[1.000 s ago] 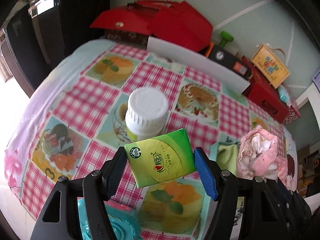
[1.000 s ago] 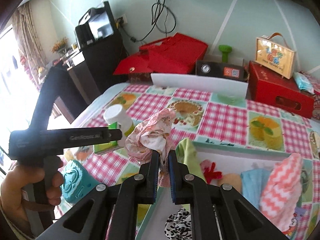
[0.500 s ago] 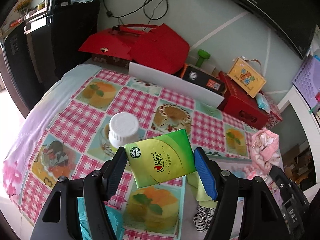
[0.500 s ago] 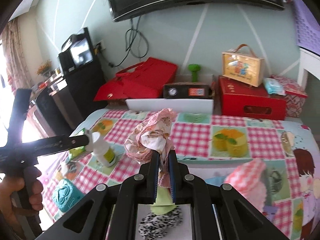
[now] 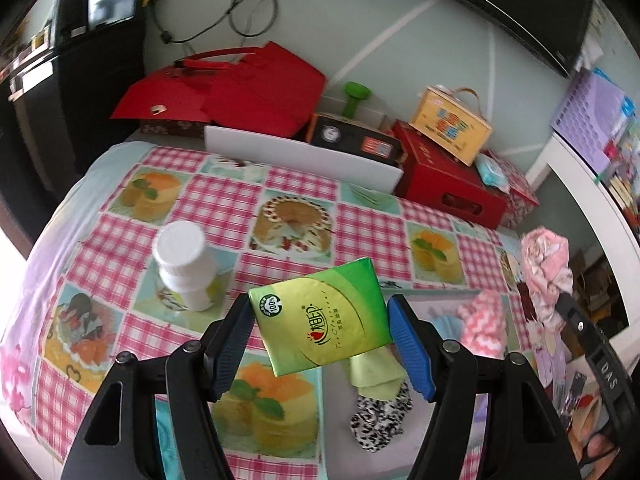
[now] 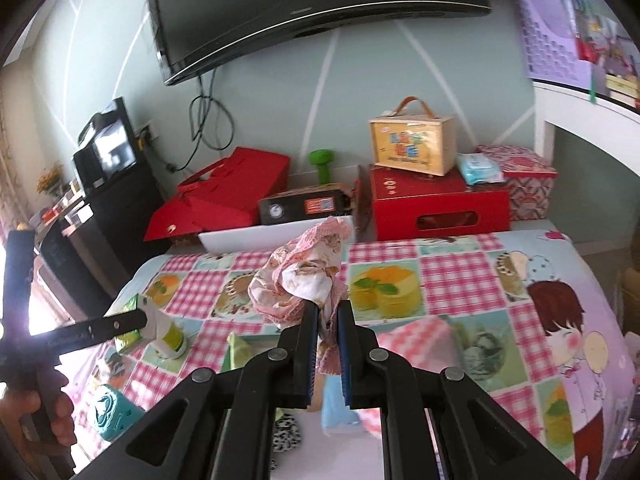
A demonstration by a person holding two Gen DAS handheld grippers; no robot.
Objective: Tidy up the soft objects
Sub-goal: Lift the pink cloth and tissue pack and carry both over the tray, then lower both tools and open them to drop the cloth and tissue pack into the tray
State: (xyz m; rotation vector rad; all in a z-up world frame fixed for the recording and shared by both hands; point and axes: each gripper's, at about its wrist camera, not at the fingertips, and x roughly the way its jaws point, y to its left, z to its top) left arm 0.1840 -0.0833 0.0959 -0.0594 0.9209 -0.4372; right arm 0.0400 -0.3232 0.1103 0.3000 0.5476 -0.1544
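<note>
Tissue pack point(image 5: 321, 321), "100%" seal, brand perhaps Chinese

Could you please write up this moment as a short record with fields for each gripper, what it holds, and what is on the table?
left gripper: shut on green tissue pack, held above table
right gripper: shut on pink patterned cloth, held above table
table: checked cloth; white bottle upright
below the grippers: green cloth, black-and-white spotted cloth, pink zigzag cloth
</note>
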